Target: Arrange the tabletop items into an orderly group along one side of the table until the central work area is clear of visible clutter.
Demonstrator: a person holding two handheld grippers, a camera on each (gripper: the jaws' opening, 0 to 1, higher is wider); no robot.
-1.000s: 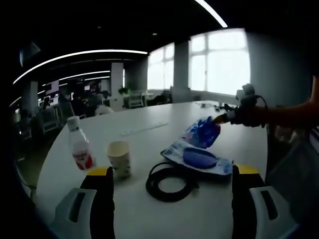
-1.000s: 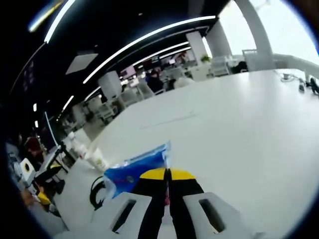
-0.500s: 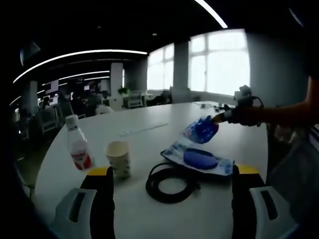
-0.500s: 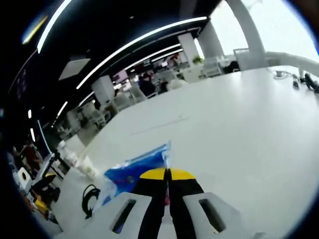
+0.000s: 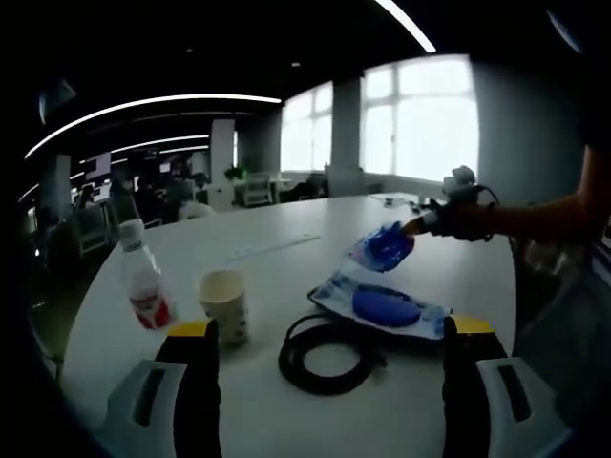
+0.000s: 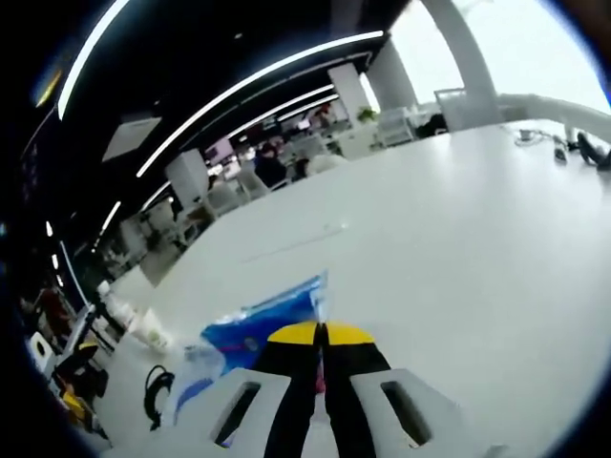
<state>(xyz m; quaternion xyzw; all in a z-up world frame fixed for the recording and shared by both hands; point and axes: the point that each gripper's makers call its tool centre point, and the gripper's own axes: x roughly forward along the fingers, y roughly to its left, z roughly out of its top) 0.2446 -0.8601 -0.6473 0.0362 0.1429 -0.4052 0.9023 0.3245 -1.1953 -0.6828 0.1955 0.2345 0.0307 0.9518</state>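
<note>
The right tool [image 6: 320, 334], jaws pinching a blue packet [image 6: 258, 324], holds it above the worktop [image 6: 458, 239]. The left tool [image 5: 325, 334], jaws spread, faces the cable coil [image 5: 325, 353], cup [image 5: 224, 305] and bottle [image 5: 141, 286] just ahead

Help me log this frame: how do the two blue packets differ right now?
The lifted blue packet hangs crumpled above the table, pinched in the shut right gripper; the flat blue packet lies spread on the table beside the black cable coil, untouched. The flat one looks larger. Both are blue with pale edges.
</note>
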